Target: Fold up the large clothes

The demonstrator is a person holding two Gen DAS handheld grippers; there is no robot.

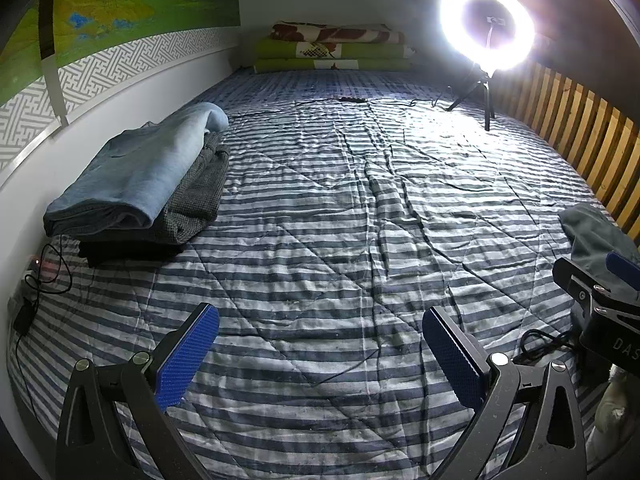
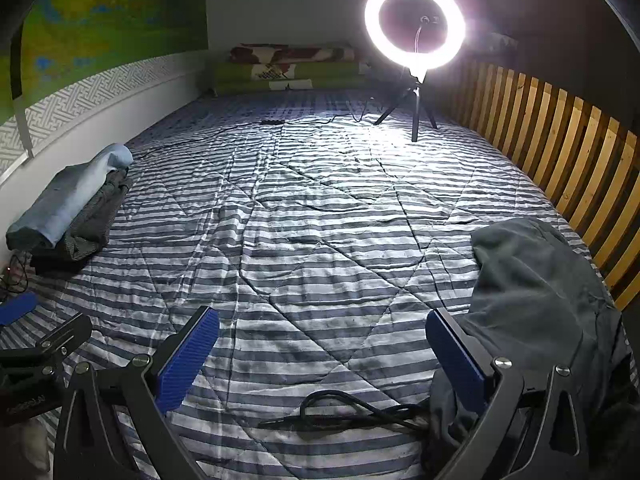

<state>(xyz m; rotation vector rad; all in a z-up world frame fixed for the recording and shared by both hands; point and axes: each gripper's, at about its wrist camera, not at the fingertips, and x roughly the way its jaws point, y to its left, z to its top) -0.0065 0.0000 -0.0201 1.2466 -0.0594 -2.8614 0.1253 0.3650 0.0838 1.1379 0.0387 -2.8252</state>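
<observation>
Pale letters "DAS", cut off by the frame edge, on the black body of the right gripper point(image 1: 612, 292), seen right of the left gripper's fingers in the left wrist view. Faint pale lettering on the black body of the left gripper point(image 2: 36, 344), seen left of the right gripper's fingers in the right wrist view; too small and blurred to read. No other text, number, brand or sign legible.
</observation>
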